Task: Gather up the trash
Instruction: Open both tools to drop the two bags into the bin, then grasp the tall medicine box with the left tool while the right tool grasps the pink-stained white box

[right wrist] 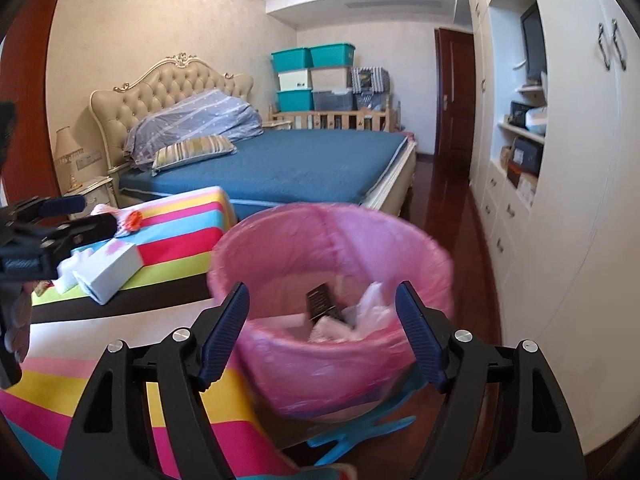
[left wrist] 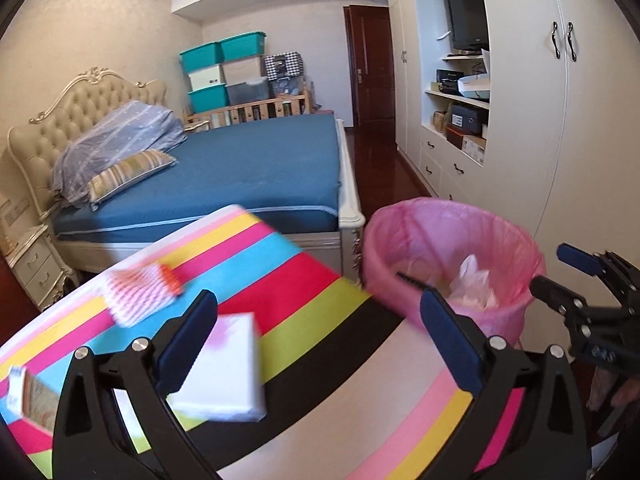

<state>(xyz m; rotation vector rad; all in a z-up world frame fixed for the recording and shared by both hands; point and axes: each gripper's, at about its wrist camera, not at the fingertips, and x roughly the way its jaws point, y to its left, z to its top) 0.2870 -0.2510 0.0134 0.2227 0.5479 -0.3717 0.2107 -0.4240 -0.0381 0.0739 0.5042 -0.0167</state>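
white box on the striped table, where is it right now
The white box lies on the striped table just ahead of the open left gripper, near its left finger, with the pink netted item behind it and the pink-lined bin off to the right.

Bedroom with bed and built-in wardrobe

A tufted cream headboard (right wrist: 172, 80) backs the blue mattress (left wrist: 272, 160); teal storage bins (left wrist: 224, 68) stack against the beige far wall, white wardrobe (left wrist: 520, 100) lining the dark wood floor (right wrist: 452, 208).

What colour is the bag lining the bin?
Pink; the bag shows best in the right wrist view.
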